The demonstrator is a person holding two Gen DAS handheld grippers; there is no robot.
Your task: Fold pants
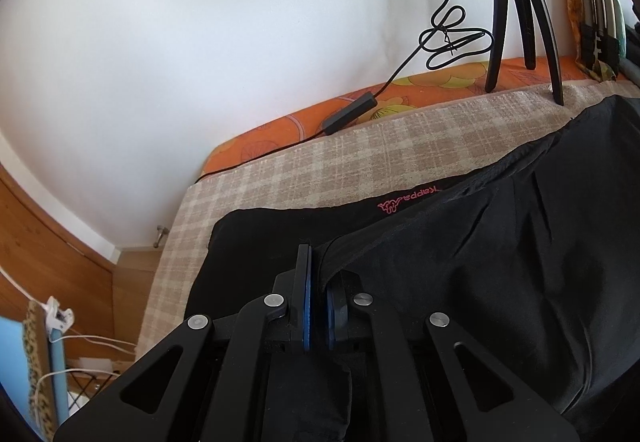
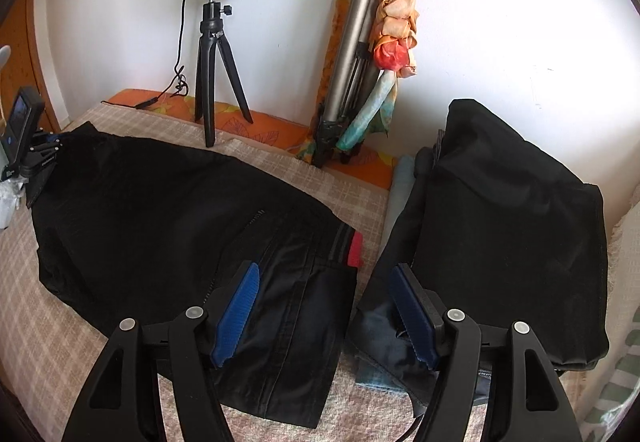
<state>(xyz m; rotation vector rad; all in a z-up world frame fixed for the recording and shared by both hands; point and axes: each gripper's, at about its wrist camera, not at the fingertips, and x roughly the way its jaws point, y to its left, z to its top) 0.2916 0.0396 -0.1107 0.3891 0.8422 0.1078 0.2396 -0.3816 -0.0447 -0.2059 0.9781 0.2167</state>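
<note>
Black track pants [image 2: 168, 210] with a pink Kappa logo [image 1: 408, 200] lie across the checked beige bed cover [image 1: 320, 162]. My left gripper [image 1: 319, 282] is shut on a fold of the pants' black fabric [image 1: 440, 262] at their left end, lifting it a little. That gripper also shows at the far left of the right wrist view [image 2: 40, 154]. My right gripper [image 2: 326, 306] is wide open and empty, hovering above the waistband end [image 2: 348, 246] with its red tab. Its blue pads [image 2: 236, 314] straddle the pants' edge.
A stack of folded black and denim clothes [image 2: 504, 242] lies just right of the pants. A ring light on a small tripod [image 2: 216, 74], its cable [image 1: 440, 38] and a folded tripod with a scarf [image 2: 360, 62] stand at the wall. Wooden floor [image 1: 48, 242] lies left of the bed.
</note>
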